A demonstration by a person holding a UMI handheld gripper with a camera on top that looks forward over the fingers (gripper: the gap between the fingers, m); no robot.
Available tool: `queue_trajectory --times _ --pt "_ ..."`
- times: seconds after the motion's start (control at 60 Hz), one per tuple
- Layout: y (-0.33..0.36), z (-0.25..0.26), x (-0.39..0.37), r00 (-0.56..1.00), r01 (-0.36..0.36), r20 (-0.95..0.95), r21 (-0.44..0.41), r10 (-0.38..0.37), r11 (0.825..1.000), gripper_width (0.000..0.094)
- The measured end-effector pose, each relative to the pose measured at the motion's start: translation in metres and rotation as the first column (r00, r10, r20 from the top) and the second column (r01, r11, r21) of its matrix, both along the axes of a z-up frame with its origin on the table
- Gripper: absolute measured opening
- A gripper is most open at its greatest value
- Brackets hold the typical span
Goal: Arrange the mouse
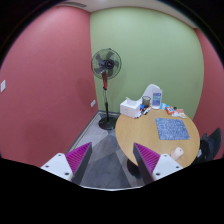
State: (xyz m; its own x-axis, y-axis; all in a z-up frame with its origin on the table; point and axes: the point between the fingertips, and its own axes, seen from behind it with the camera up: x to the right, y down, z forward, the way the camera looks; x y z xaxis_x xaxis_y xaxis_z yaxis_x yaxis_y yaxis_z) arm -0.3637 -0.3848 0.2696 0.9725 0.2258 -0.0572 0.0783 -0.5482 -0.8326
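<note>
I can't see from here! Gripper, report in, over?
Gripper open, holding nothing. Mouse on table, ahead to the right near mat. Path looks clear.

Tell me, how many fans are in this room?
1. The standing fan is on the floor in the corner where the red and green walls meet, beside the round table, far beyond the open gripper.

I see the room evenly and softly lit from above, no glare, just a faint shadow under the fan point(105, 66) on the floor point(100, 150). My wide lens bends the walls point(40, 80) into curves, and far details look soft.
</note>
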Motion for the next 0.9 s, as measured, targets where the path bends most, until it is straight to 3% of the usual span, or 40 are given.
queue_trajectory --times 0.2,0.367,0.533,0.7,0.9 --pt "-0.027 -0.038 0.065 1.0 -0.017 -0.012 -0.036 0.017 0.999 0.084" --pt "-0.051 -0.1 0.136 1.0 0.015 0.016 -0.091 -0.014 0.996 0.0841" --pt "-0.054 -0.158 0.215 0.996 0.083 0.053 -0.108 -0.077 0.991 0.0841" --pt "-0.008 -0.197 0.282 0.982 0.182 0.066 -0.077 -0.177 0.98 0.0843" --pt "0.066 -0.242 0.33 0.956 0.294 0.042 -0.089 -0.291 0.952 0.0842"
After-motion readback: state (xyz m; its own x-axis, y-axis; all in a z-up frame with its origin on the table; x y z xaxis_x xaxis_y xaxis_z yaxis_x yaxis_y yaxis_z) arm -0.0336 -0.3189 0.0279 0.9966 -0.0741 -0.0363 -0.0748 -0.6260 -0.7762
